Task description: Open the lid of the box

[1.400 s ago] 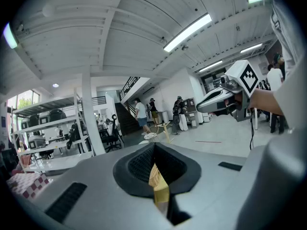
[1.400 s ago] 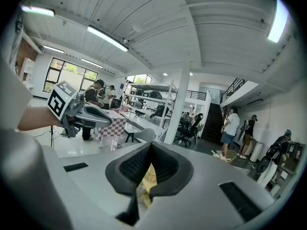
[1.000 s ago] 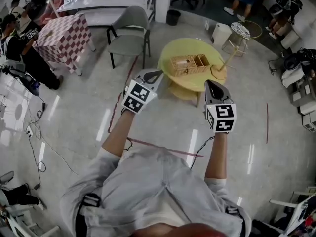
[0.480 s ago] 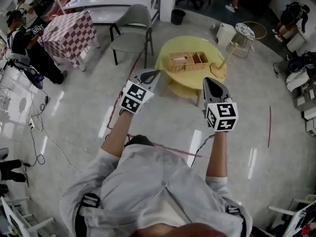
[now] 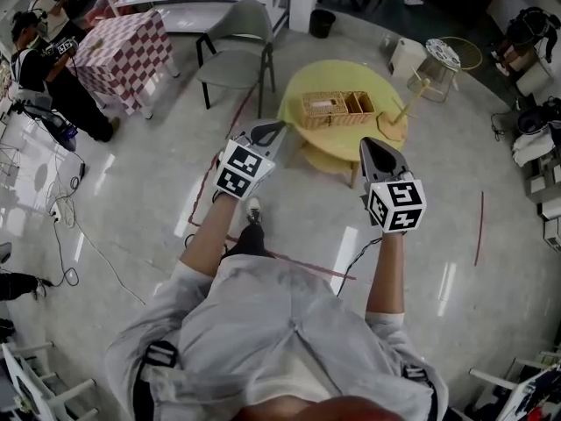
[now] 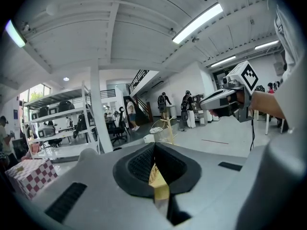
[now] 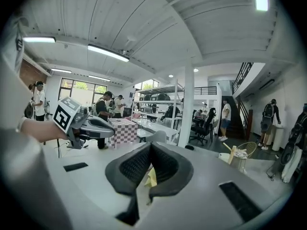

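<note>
not started: wicker box point(image 5: 337, 110) far off on yellow table point(image 5: 329, 82), untouched; left gripper point(image 5: 280, 128) and right gripper point(image 5: 365, 142) jaws together, empty.

I hold the left tongs point(image 5: 277, 129) and right tongs point(image 5: 372, 145) out ahead, side by side, each pair's jaws pressed together.

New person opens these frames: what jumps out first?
Mid-frame in the head view, the left gripper and right gripper are held out, each bearing one of the black-and-white marker cubes, fingers closed and empty. Just beyond them a round yellow table carries a wicker box, both grippers short of it. A red-checked table sits upper left.
</note>
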The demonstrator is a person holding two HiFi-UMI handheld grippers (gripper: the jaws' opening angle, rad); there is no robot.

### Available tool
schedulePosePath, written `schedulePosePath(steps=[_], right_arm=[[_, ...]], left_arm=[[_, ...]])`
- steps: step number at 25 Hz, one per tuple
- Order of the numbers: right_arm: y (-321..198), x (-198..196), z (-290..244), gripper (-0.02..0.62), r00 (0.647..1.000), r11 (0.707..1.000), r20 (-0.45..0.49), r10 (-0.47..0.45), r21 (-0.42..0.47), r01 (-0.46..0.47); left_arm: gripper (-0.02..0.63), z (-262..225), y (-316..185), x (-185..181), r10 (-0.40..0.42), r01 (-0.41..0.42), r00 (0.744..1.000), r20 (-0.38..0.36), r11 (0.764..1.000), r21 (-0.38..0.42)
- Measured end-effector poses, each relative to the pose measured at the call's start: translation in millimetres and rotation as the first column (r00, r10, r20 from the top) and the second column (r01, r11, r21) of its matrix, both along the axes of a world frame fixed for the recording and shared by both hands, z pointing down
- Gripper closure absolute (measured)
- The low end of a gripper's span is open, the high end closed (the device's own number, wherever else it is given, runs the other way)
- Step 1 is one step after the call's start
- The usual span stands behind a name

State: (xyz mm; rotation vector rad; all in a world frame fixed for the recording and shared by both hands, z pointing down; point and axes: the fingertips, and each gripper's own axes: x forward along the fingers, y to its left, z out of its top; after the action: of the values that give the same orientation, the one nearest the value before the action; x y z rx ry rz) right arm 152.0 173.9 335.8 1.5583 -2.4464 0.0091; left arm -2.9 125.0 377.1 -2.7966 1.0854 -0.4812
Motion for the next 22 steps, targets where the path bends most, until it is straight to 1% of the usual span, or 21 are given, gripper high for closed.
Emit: schedulePosePath(steps=[2,4,8,13,17,22], right_arm=[[-17.1,2.5,5.9,0.572,1.0,1.0,-0.023,0.016,0.001,-0.016],[-38.7,4.6,12.0,0.572,0.999,1.0,-0.033,0.021,-0.015,-0.021],[-94.7,3.9,17.3,0.572,1.0,0.999,-0.017,0.022,-0.045,-0.023],[-175.6,1.5,13.8,0.572,0.997,0.997,-0.012,0.073,-0.031,-0.073],[-237.5,0.1,11.2,0.572,0.992,0.992,-0.017,0.122,-0.025,-0.123],[-301.2,-7.9,12.9,0.572,0.988,0.987,-0.038,0.152,-0.039,-0.154]], left_arm=[[0.577,7.4,-20.1,-0.9,-0.001,0.001,1.0,-0.007,1.0,-0.001],[0.577,12.9,-44.9,-1.4,-0.002,0.002,1.0,-0.009,1.0,-0.004],[0.577,16.9,-104.8,-0.2,0.01,-0.01,1.0,-0.016,1.0,-0.008],[0.577,17.7,-183.6,-2.1,0.036,-0.036,0.999,-0.001,0.999,-0.026],[0.577,19.5,-246.7,-4.3,0.061,-0.062,0.998,-0.011,0.997,-0.042],[0.577,13.7,-312.7,-7.7,0.095,-0.096,0.995,-0.025,0.994,-0.044]])
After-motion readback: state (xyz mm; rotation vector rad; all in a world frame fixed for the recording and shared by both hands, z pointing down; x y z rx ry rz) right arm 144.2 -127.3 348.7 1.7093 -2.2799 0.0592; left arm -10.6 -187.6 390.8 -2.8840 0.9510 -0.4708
